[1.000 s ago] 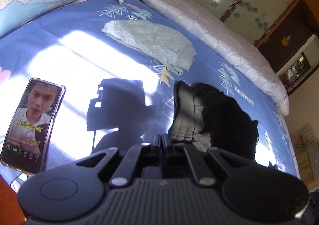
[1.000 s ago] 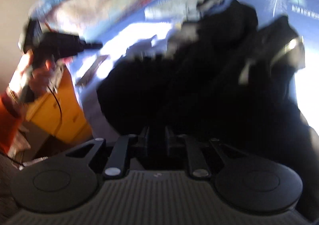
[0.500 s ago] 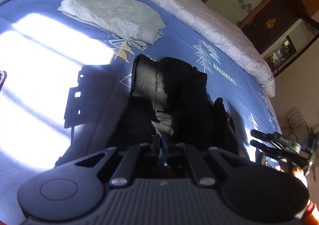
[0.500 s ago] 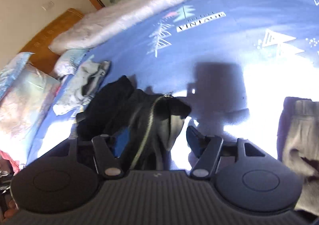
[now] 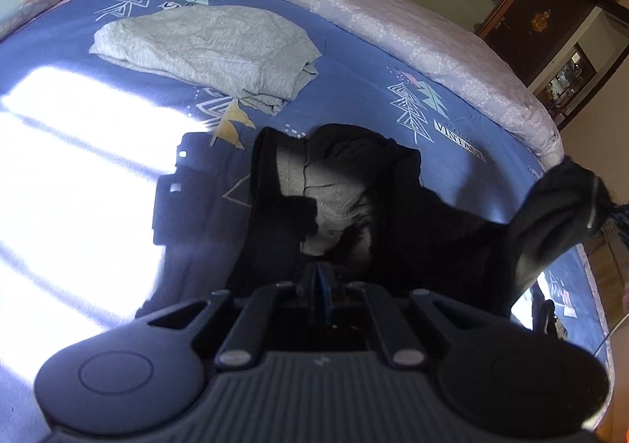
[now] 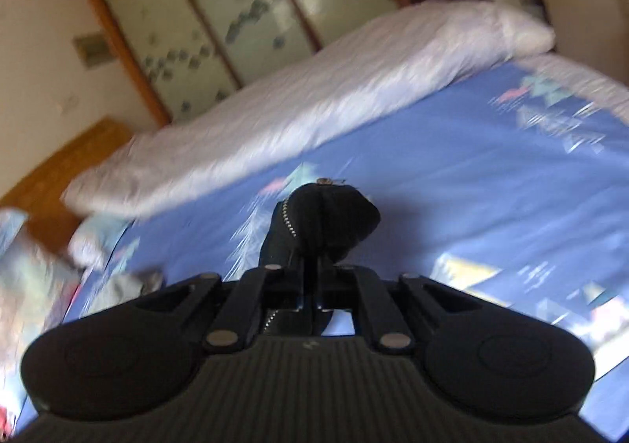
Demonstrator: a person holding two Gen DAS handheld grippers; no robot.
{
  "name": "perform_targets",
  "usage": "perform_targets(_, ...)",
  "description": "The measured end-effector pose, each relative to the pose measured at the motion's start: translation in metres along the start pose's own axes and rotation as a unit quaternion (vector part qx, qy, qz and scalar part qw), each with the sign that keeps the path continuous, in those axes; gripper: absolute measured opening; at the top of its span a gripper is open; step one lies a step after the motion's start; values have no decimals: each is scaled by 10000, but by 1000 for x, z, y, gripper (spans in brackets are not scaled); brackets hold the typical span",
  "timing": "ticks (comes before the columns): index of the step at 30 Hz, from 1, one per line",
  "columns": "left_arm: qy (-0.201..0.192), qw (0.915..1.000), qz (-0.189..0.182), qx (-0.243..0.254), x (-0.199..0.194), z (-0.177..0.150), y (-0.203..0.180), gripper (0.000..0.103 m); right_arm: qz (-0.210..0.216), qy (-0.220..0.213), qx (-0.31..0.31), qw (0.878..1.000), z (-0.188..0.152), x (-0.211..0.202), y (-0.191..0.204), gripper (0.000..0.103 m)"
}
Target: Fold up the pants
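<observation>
Both tools pinch the black pants point(image 5: 393, 215): left tool point(image 5: 320, 287) at one part, right tool point(image 6: 310, 285) by the zipper. Step looks like spreading; next, pull apart and lay flat on the bed point(image 5: 354, 61).

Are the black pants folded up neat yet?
No. The black pants lie bunched on the bed, grey lining showing, one end lifted.

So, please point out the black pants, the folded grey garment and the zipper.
black pants point(image 5: 412, 230), left wrist view, on the dark crumpled middle.
folded grey garment point(image 5: 208, 46), left wrist view, on its flat top.
zipper point(image 6: 289, 221), right wrist view, on the metal teeth.
</observation>
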State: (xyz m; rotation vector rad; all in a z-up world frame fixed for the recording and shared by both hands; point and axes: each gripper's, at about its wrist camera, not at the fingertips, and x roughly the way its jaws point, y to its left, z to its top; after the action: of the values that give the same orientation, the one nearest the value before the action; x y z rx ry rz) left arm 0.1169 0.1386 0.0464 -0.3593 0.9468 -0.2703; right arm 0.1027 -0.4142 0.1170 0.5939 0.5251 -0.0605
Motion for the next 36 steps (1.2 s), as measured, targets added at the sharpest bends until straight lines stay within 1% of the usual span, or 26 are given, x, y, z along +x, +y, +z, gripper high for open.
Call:
perform_targets(1, -40, 9999, 45, 91, 5, 5, -4, 5, -267, -282, 132, 9992, 15, -14, -21, 8)
perform_targets(2, -81, 9998, 94, 166, 9, 10, -6, 5, -674, -635, 292, 9953, 28, -30, -49, 13)
perform_targets(3, -122, 9995, 165, 234, 16, 16, -8, 8, -1146, -922, 377, 9884, 35, -41, -71, 23)
perform_targets(4, -110, 9993, 247, 261, 25, 22, -9, 13, -1753, -1141, 474, 9767, 38, -51, -93, 38)
perform_targets(5, -61, 9991, 339, 256, 34, 29, -8, 17, -2276, -1198, 661, 9641, 37, -58, -113, 62)
perform_targets(6, -32, 9988, 428, 252, 42, 33, -6, 22, -2615, -1172, 958, 9533, 31, -64, -133, 61)
perform_targets(7, -13, 9983, 512, 276, 50, 37, -5, 27, -2616, -1113, 1258, 9505, 22, -74, -151, 61)
perform_targets(8, 34, 9974, 650, 321, 59, 39, -3, 29, -2393, -1008, 1585, 9526, 9, -82, -168, 61)
perform_targets(9, 115, 9962, 795, 339, 66, 40, -2, 34, -2247, -910, 1770, 9539, -7, -88, -179, 61)
perform_targets(10, 237, 9946, 948, 341, 73, 40, 1, 39, -2200, -805, 1833, 9547, -21, -94, -186, 61)
perform_targets(11, 339, 9934, 1047, 316, 76, 38, 2, 40, -2169, -647, 1806, 9571, -37, -92, -183, 61)
perform_targets(12, 396, 9932, 1051, 293, 77, 36, 3, 40, -2104, -493, 1772, 9602, -51, -92, -183, 61)
perform_targets(13, 418, 9940, 967, 279, 74, 32, 4, 40, -1997, -329, 1766, 9632, -64, -92, -181, 61)
perform_targets(15, 404, 9949, 854, 359, 63, 25, 1, 44, -1761, -20, 1767, 9684, -82, -87, -173, 61)
perform_targets(17, 375, 9949, 819, 450, 52, 17, -2, 45, -1679, 218, 1629, 9720, -82, -78, -164, 61)
perform_targets(18, 366, 9952, 784, 451, 45, 13, -3, 45, -1668, 229, 1468, 9747, -76, -75, -151, 61)
perform_targets(21, 324, 9971, 571, 377, 26, 1, -5, 45, -1647, 57, 1065, 9806, -51, -57, -134, 61)
perform_targets(23, 316, 9978, 466, 351, 17, -7, -7, 45, -1677, -10, 939, 9814, -36, -38, -133, 61)
perform_targets(26, 409, 9974, 475, 355, 12, -18, -10, 45, -1940, -71, 853, 9773, -20, -5, -147, 60)
perform_targets(30, 483, 9962, 633, 347, 13, -22, -13, 45, -2151, 132, 1052, 9708, -1, 39, -172, 60)
perform_targets(32, 492, 9961, 672, 305, 14, -20, -15, 45, -2319, 312, 1058, 9665, 6, 64, -180, 60)
perform_targets(33, 501, 9960, 684, 277, 16, -19, -16, 45, -2490, 440, 1031, 9620, 8, 76, -185, 59)
perform_targets(34, 515, 9959, 703, 253, 17, -19, -17, 45, -2686, 610, 1003, 9561, 7, 86, -189, 56)
perform_targets(35, 533, 9956, 724, 248, 19, -18, -18, 45, -2855, 779, 1005, 9499, 5, 96, -194, 20)
perform_targets(36, 549, 9954, 747, 256, 21, -18, -19, 45, -2947, 910, 1046, 9455, 4, 103, -199, 5)
